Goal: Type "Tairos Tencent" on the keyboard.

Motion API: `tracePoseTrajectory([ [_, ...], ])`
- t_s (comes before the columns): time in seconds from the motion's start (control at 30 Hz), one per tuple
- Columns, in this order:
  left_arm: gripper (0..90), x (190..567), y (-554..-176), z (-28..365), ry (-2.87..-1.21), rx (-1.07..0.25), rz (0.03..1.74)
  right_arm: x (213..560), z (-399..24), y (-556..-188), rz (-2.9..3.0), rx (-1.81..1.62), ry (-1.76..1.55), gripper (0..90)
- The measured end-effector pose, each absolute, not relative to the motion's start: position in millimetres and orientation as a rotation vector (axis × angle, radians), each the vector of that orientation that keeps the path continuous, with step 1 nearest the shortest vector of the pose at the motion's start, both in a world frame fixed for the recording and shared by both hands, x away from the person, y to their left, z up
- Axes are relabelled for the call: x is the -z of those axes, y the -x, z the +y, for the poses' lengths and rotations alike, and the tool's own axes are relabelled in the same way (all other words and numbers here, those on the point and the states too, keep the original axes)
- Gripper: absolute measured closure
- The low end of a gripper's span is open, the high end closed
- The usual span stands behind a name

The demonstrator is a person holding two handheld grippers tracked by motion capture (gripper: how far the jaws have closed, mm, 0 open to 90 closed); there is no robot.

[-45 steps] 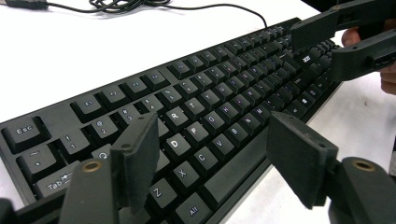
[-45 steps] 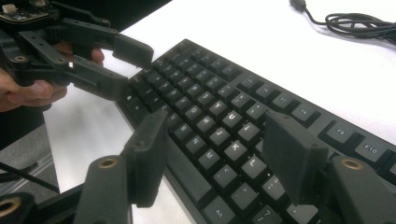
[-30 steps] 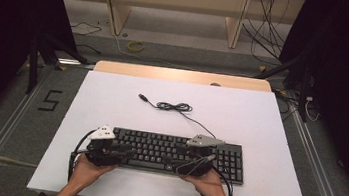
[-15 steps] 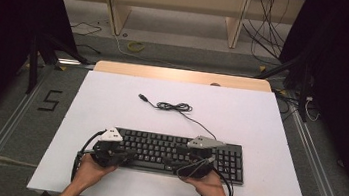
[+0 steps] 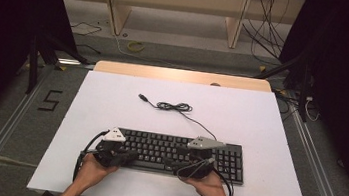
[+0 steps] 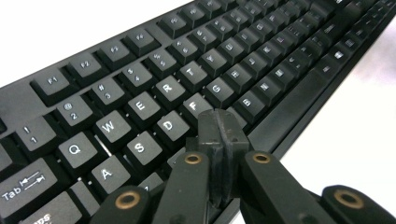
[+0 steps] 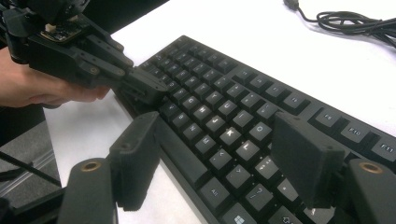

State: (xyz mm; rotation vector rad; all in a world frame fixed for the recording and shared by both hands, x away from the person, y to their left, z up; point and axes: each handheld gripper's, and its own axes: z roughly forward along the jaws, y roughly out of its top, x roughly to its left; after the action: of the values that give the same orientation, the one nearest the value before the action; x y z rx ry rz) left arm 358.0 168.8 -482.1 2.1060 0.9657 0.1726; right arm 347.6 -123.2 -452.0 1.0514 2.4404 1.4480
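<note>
At the near edge of the white table [image 5: 112, 95], the person's two hands bring a gripper to each end of a black keyboard [image 5: 176, 151], which lies flat across the near middle of the table, its long side running left to right. The left gripper [image 6: 219, 135] has just been closing; its jaws now meet pad to pad with nothing between them, tips resting low over the keys near F and the row below. The left hand [image 7: 42, 86] holds it from the near left. The right gripper [image 7: 219, 158] stands wide open, holding nothing, one jaw off the keyboard's near edge and the other above the keys toward the right. Farther back, the keyboard's cable [image 5: 176, 107] lies loosely coiled on the table, its plug pointing left.
</note>
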Motion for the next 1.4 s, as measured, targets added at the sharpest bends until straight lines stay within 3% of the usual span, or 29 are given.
tracePoseTrajectory([
  [0.5, 86.2, 475, -358, 172, -2.064, -0.168, 0.968, 452, -123, -348, 2.438, -1.448, -1.052, 33.8],
  [1.1, 43.4, 463, -366, 191, -1.908, -0.200, 1.050, 453, -122, -348, 2.444, -1.444, -1.052, 33.5],
  [1.4, 35.0, 460, -374, 197, -1.894, -0.226, 1.092, 454, -121, -348, 2.440, -1.448, -1.043, 33.5],
])
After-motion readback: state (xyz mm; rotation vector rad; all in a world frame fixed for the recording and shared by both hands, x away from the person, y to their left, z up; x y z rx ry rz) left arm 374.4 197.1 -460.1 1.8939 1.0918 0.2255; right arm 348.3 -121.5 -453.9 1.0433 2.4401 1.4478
